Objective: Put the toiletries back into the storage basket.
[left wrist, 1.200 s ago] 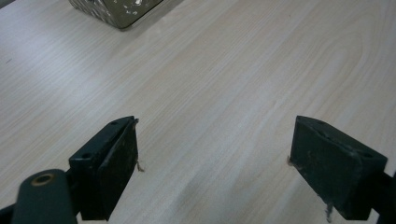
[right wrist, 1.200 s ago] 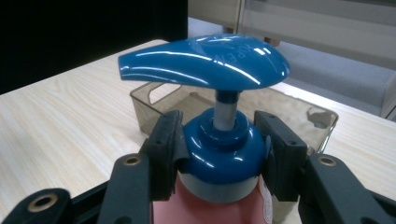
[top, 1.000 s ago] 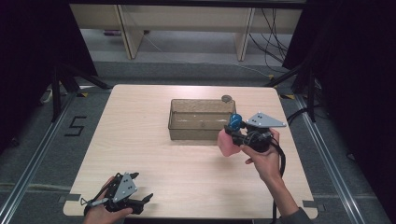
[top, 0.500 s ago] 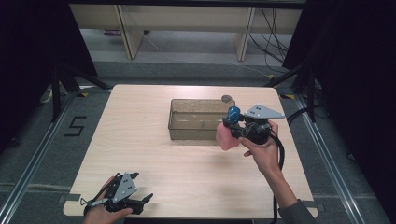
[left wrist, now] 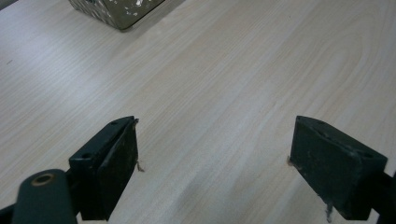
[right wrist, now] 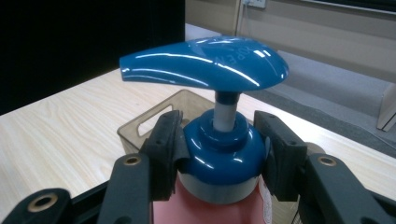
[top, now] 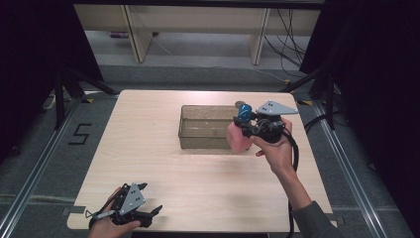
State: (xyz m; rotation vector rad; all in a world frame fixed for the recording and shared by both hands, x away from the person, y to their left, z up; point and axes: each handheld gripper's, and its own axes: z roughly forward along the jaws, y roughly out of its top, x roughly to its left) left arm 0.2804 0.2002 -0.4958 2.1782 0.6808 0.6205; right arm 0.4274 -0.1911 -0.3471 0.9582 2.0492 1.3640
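My right tool [top: 246, 130], clamped on the pump bottle [top: 237, 138], has lifted it toward the bin [top: 205, 127] at nine o'clock; left tool [top: 143, 206] idles wide.

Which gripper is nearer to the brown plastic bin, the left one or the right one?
Right. The right gripper holds the pump bottle at the bin's right end. The left gripper rests open near the table's front edge, far away.

Floor [top: 54, 148] left of my counter [top: 148, 148]: a black "5" marked on it. Blue pump head [right wrist: 205, 60] of the bottle in my right fingers: embossed "OPEN", partly glared out. Nothing else readable.
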